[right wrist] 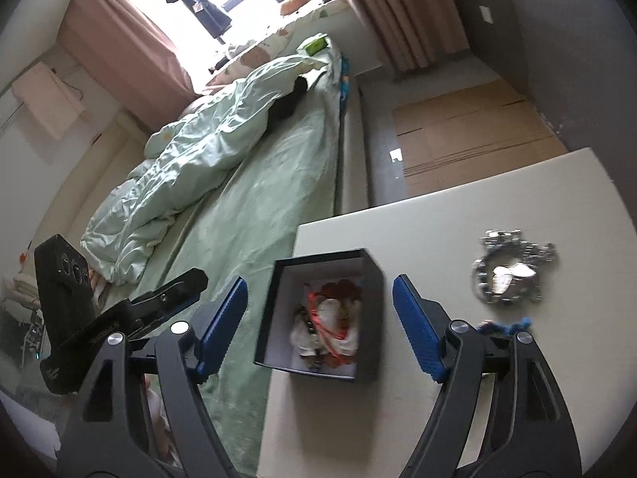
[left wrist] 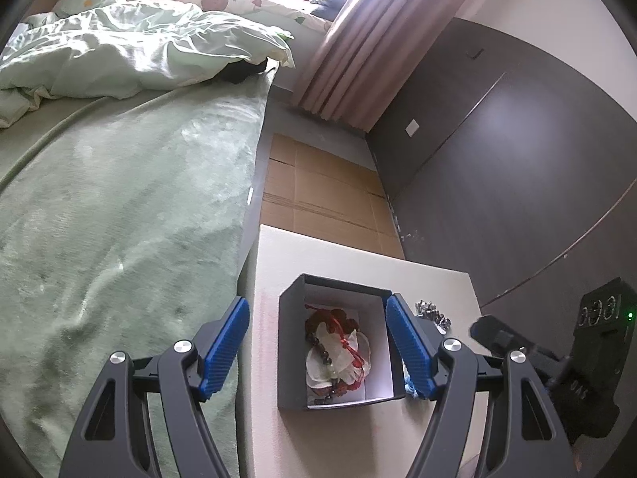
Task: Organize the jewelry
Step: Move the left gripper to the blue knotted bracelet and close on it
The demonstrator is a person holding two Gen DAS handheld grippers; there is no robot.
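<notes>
Beside a bed (left wrist: 119, 219) with a green blanket and a rumpled pale duvet (right wrist: 191, 167) stands a cream-topped table (left wrist: 358, 275), and on it we work with both grippers held above the near edge. Pink curtains (left wrist: 346, 63) hang by the bright window, and flattened cardboard (right wrist: 469, 131) lies on the floor past the table.

An open dark box (left wrist: 292, 342) with a white lining sits on the table. Inside it we see a tangle of jewelry (left wrist: 338, 350): red cord, dark beads and pale pieces piled together.

Our left gripper (left wrist: 318, 348) hangs over the box with its blue pads (left wrist: 225, 348) spread wide, one on each side of the box. It holds nothing, and we cannot tell whether the right-hand pad touches the box wall or only crosses it in the picture.

Our right gripper (right wrist: 320, 326) is also spread wide and empty, framing the same box from above without touching it.

A silver beaded bracelet (right wrist: 509, 279) lies on the bare tabletop to the right of the box, well apart from it. Nearer to us, a small blue piece (right wrist: 503, 326) rests on the table, partly hidden behind the right gripper's finger.
</notes>
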